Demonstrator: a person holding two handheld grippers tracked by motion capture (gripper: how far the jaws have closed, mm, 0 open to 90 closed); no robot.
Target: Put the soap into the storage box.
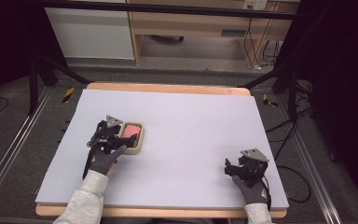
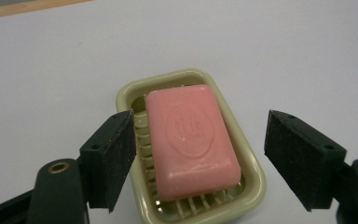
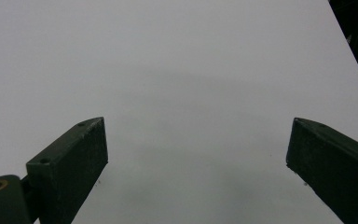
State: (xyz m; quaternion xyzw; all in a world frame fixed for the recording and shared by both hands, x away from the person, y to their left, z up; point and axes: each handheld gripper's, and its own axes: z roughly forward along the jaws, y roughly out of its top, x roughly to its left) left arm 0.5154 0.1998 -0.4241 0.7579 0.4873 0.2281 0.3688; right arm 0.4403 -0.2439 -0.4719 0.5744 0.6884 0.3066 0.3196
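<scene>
Resting flat in the pale green soap dish (image 2: 189, 154), the pink soap bar (image 2: 191, 140) looks placed: it lies inside the rim, slightly askew, on the ribbed floor of the dish. The left tool (image 2: 199, 158) stands with its jaws spread to either side of the dish, pads clear of bar and rim alike, gripping nothing. So I judge the setting-down done; what seems left is only drawing the left tool away.

In the high view the dish (image 1: 134, 138) sits on the left part of the worktop (image 1: 191, 121), just beside the left tool (image 1: 114, 135) and well apart from every edge. The right tool (image 1: 230, 168) rests near the front right corner, jaws wide and empty in its own view (image 3: 196, 154), with bare surface ahead.

Room is generous: the middle and far side of the worktop are free. The near edge lies close behind both hands, and the dish rim between the left jaws is the one thing to clear on the way out.
</scene>
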